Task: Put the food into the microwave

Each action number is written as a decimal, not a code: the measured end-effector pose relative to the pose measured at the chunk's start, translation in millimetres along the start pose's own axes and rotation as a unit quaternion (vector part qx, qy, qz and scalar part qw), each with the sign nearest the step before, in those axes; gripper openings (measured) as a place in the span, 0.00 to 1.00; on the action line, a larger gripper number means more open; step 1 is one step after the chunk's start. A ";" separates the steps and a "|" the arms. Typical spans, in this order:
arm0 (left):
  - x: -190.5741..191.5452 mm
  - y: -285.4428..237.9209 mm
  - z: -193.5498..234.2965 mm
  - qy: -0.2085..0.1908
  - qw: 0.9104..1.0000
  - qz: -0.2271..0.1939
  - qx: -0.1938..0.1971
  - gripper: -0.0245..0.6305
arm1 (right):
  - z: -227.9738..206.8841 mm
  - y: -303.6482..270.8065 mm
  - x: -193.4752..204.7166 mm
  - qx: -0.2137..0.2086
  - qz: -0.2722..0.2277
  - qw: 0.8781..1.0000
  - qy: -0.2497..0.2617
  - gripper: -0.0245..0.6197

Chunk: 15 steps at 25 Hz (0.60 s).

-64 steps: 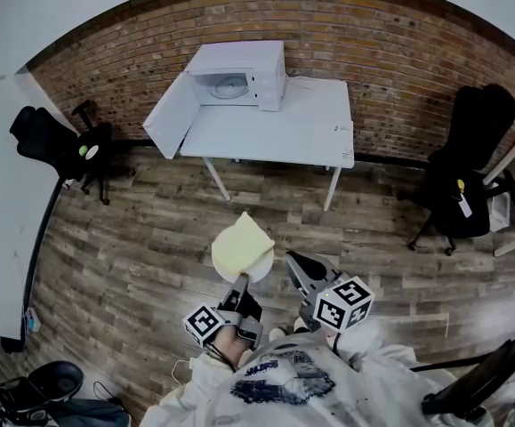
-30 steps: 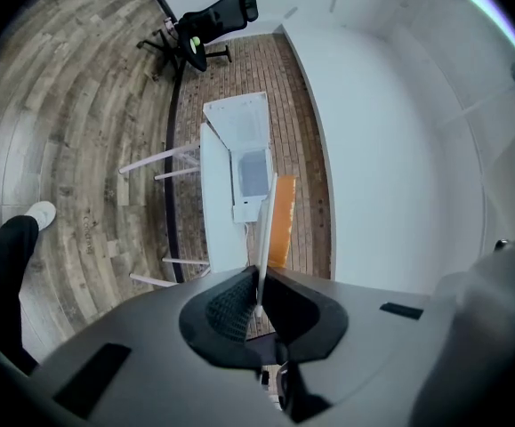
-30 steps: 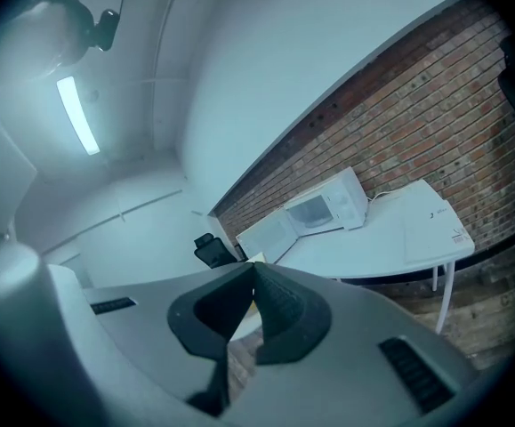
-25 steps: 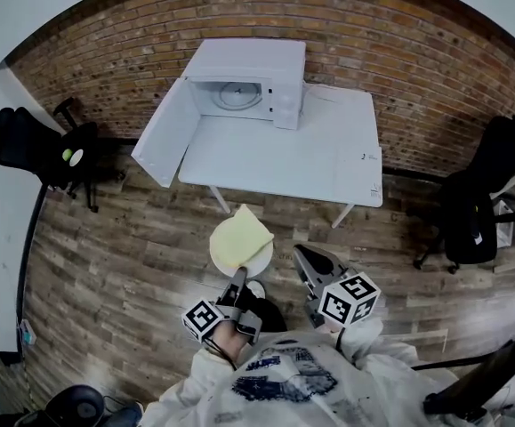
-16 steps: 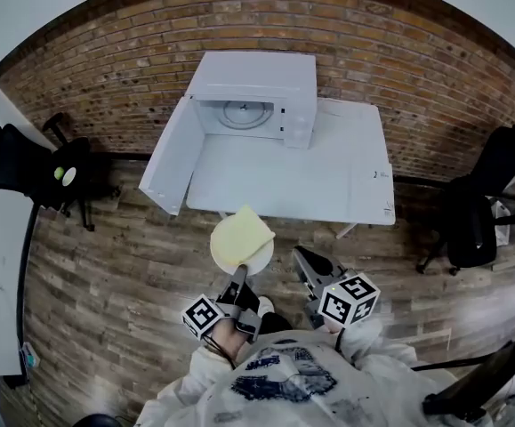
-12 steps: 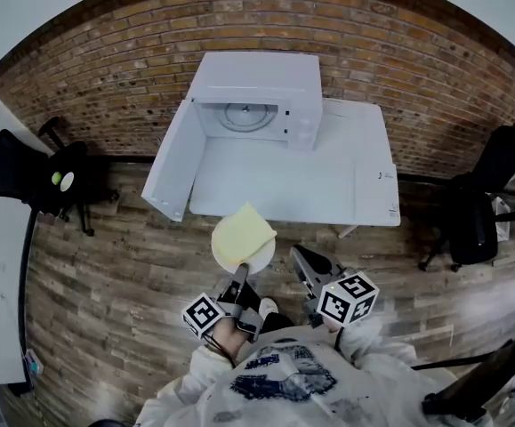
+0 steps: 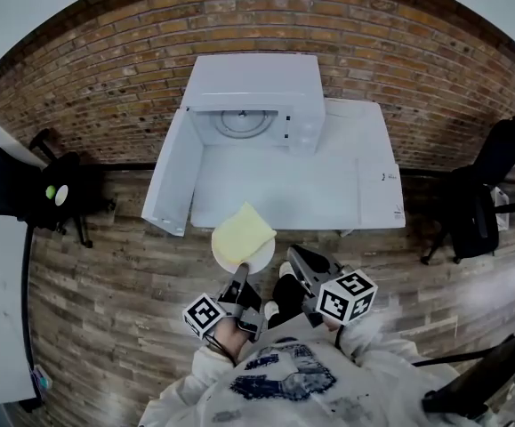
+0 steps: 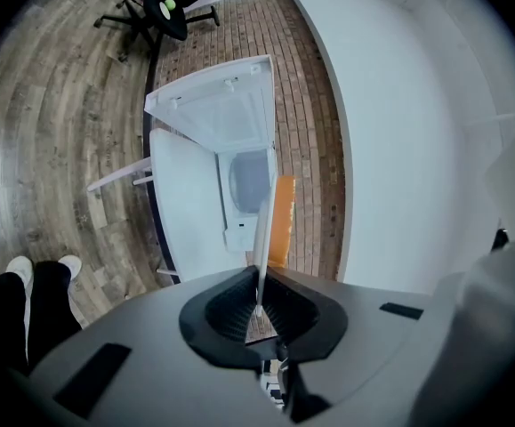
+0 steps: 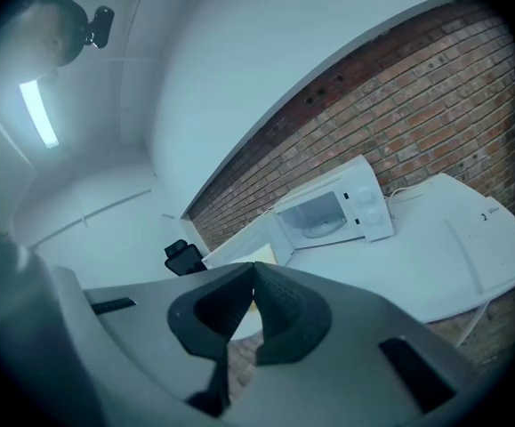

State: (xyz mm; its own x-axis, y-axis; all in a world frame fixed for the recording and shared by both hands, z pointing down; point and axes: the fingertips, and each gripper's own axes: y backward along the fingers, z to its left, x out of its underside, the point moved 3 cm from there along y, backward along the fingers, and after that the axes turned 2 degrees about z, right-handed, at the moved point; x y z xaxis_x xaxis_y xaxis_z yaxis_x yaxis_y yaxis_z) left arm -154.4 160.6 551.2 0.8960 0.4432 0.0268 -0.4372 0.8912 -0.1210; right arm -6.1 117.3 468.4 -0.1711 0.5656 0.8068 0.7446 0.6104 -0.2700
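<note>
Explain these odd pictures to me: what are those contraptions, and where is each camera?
No robot here: a person holds a gripper in each hand. The wide picture comes from a camera on the person's head, looking down; the other two ride on the grippers. The left gripper has its jaws closed on the rim of a white round plate carrying flat yellow food. The right gripper has its jaws together, empty. Ahead, a white microwave oven stands open on a white table.

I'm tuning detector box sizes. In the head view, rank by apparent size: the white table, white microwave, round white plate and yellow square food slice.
1. white table
2. white microwave
3. round white plate and yellow square food slice: about alike, so unranked; both are nearer the camera.
</note>
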 end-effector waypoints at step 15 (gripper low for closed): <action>-60.3 -95.5 -11.8 0.009 1.000 0.016 0.007 0.07 | -52.7 -80.2 -57.4 0.005 -0.018 1.000 -0.013 0.06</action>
State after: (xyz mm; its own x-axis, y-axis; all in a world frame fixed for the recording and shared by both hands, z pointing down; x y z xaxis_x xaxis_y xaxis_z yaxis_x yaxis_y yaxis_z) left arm -165.8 47.7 549.5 0.8829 0.4695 0.0051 -0.4663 0.8781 -0.1076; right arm -22.0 6.7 471.4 -0.2156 0.5574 0.8018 0.7317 0.6360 -0.2454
